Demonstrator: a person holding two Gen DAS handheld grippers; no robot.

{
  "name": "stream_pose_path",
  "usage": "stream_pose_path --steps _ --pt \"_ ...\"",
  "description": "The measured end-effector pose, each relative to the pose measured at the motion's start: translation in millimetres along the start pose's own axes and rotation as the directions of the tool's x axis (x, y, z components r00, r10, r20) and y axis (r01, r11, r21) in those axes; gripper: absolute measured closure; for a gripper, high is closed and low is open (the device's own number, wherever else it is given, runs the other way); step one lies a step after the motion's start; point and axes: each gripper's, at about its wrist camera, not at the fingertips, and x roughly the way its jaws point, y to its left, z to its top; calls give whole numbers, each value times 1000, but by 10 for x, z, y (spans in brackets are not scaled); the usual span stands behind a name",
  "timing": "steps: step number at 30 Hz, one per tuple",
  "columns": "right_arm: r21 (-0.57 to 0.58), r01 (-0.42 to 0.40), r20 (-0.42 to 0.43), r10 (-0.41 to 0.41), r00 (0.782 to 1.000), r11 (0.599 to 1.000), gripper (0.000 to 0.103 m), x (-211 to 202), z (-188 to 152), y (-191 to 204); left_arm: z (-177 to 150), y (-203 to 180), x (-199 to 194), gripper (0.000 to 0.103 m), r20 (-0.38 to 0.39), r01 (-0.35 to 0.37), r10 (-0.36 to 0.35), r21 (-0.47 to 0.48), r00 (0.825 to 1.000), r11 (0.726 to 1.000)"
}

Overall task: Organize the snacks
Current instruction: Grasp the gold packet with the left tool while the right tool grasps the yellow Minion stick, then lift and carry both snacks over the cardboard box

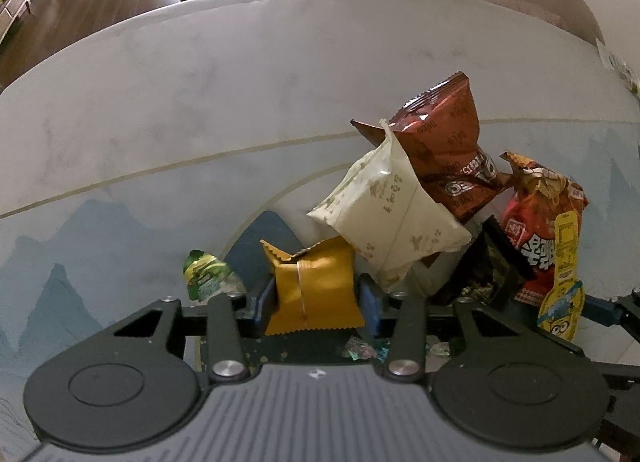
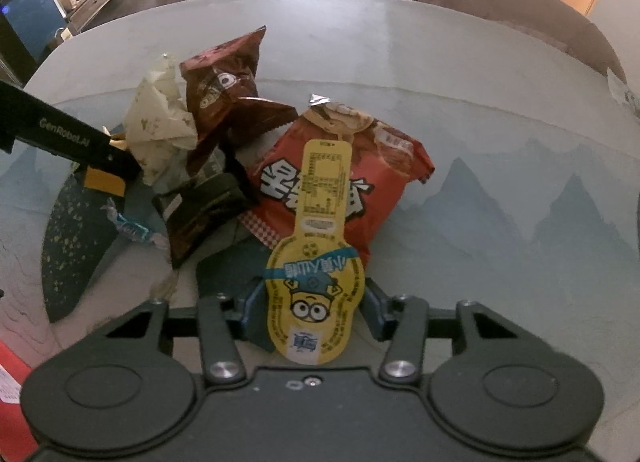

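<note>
Left gripper (image 1: 316, 302): the blue pads pinch a gold packet (image 1: 314, 288) by its two sides. The packet sits at the near left of the snack pile on the table (image 1: 240, 82); its centre seam, and so its long axis, runs away from the camera.

A green wrapper (image 1: 206, 276) lies just left of it. A cream pouch (image 1: 390, 214) leans behind it (long axis tilted up-left), against a brown bag (image 1: 448, 142).

Right gripper (image 2: 310, 312): the pads close against a yellow bottle-shaped sachet (image 2: 316, 262). The sachet's wide end sits between the pads; the narrow neck points away, over a red bag (image 2: 380, 182). A black packet (image 2: 200, 206) lies left of it.
</note>
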Motion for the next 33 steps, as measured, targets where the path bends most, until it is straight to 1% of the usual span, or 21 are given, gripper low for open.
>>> stream_pose_path --steps 3,8,12,18,21,25,28,31,33 --pt "-1 7 6 -7 1000 1000 54 -12 -39 -16 -34 2 -35 61 11 -13 13 -12 1000 1000" --pt "32 -23 19 23 1000 999 54 -124 -95 -88 -90 68 -147 62 24 6 -6 -37 1000 999" --pt "40 -53 37 52 998 998 54 -312 -139 -124 -148 142 -308 62 45 30 -27 -49 999 998" --pt "43 -72 78 69 995 996 54 -645 -170 -88 -233 242 -659 62 91 55 -49 -68 995 996" --pt "45 -82 102 77 992 996 54 -835 -197 -66 -268 285 -897 62 128 74 -64 -73 990 995" --pt "45 -98 137 91 986 994 54 -1095 -219 -3 -393 345 -1234 62 185 92 -78 -65 980 994" --pt "38 -112 166 105 981 993 54 -1309 -255 57 -472 373 -1462 62 217 92 -77 -60 973 994" --pt "26 -128 193 120 974 991 54 -1525 -302 137 -611 386 -1684 62 253 88 -74 -47 965 995" --pt "18 -139 208 132 969 990 54 -1653 -332 197 -703 405 -1832 62 272 100 -84 -46 959 994"
